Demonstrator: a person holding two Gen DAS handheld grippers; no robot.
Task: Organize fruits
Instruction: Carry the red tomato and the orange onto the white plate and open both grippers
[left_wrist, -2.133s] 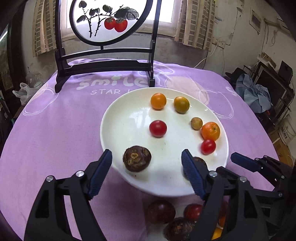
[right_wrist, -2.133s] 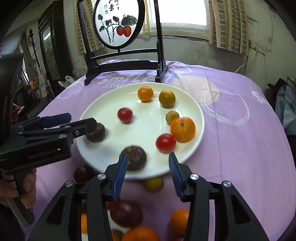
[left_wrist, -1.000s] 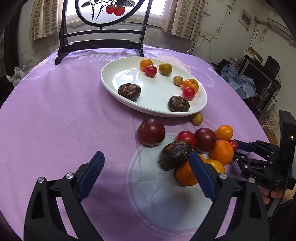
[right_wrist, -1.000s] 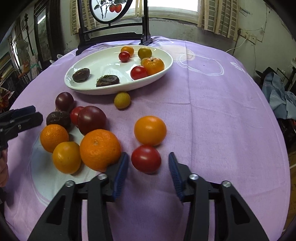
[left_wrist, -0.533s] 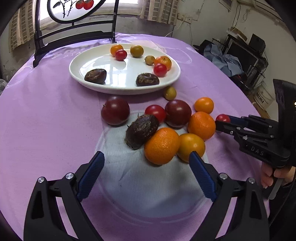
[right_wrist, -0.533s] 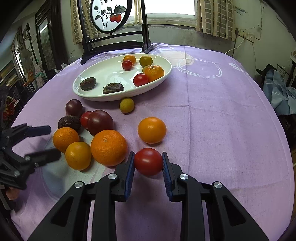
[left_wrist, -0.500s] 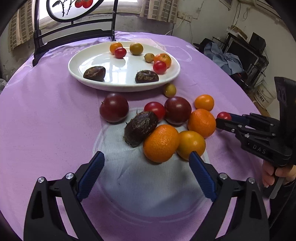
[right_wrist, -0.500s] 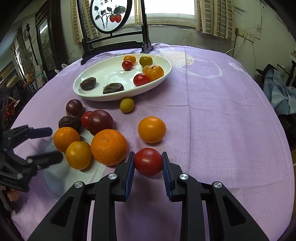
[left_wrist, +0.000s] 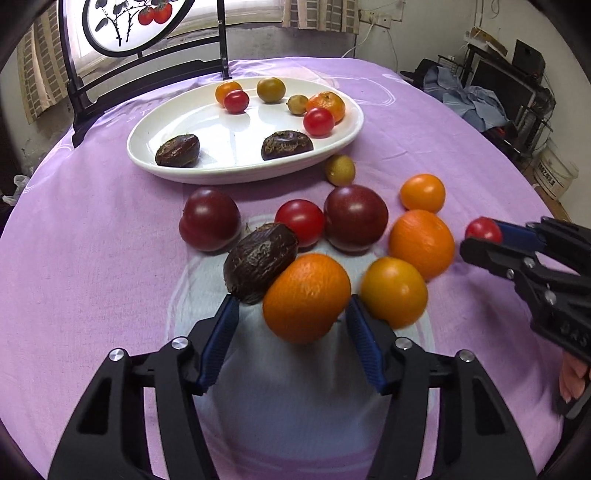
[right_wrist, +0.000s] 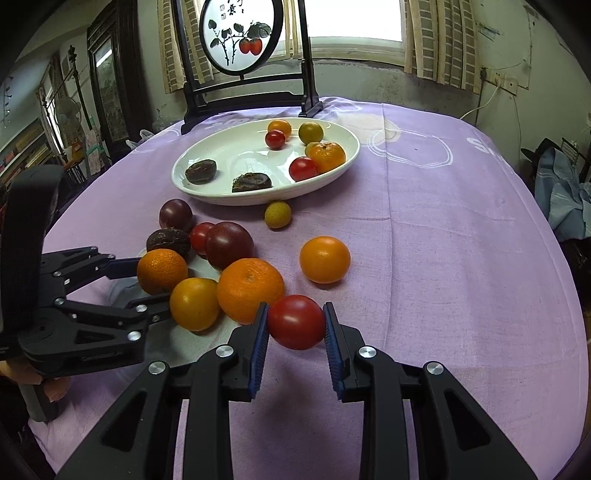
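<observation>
Right gripper (right_wrist: 295, 326) clamps a tomato (right_wrist: 295, 321); left gripper (left_wrist: 291, 325) (closing) straddles an orange (left_wrist: 306, 297) on purple cloth (right_wrist: 443, 240).

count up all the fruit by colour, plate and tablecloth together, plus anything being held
red fruits: 4, counting the red tomato in the right gripper jaws
orange fruits: 6
yellow-green fruits: 3
dark purple fruits: 2
dark brown fruits: 3
total: 18
</observation>
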